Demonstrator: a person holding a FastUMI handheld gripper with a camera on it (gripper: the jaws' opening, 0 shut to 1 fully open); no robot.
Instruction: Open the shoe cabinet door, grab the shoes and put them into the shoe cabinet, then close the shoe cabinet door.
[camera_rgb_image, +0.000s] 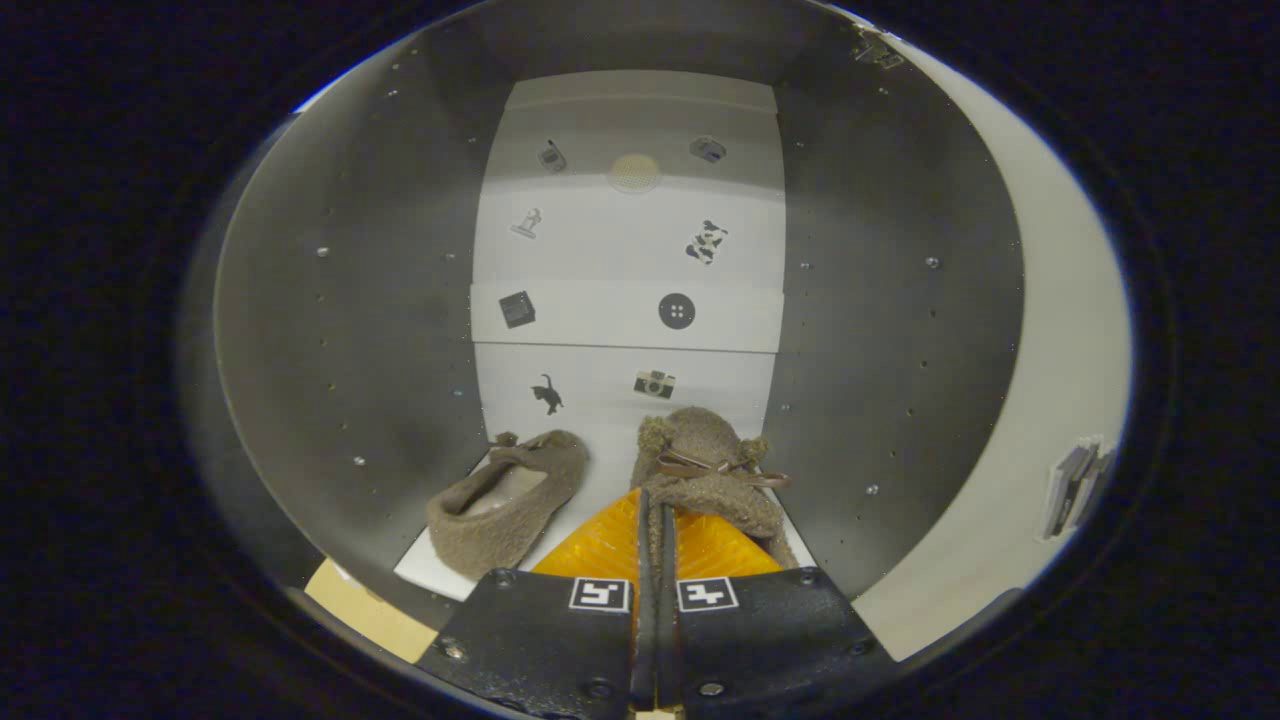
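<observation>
I am looking into the open shoe cabinet (350, 330), with grey side walls and a white back panel (620, 250) carrying small stickers. A fuzzy brown shoe (510, 500) lies on the white cabinet floor (600, 465), left of my fingers, opening turned up. A second fuzzy brown shoe (705, 470) with a brown bow sits just ahead and right of my fingers. My gripper (655, 505) is shut, and the near rim of this second shoe is pinched between its fingers. The heel of that shoe is hidden behind the fingers.
The cabinet's pale door (1060, 330) stands swung open on the right, with a small handle-like fitting (1075, 485) near its edge. A shelf edge (625, 345) crosses the back panel above the shoes. A strip of tan floor (360, 610) shows below the cabinet front.
</observation>
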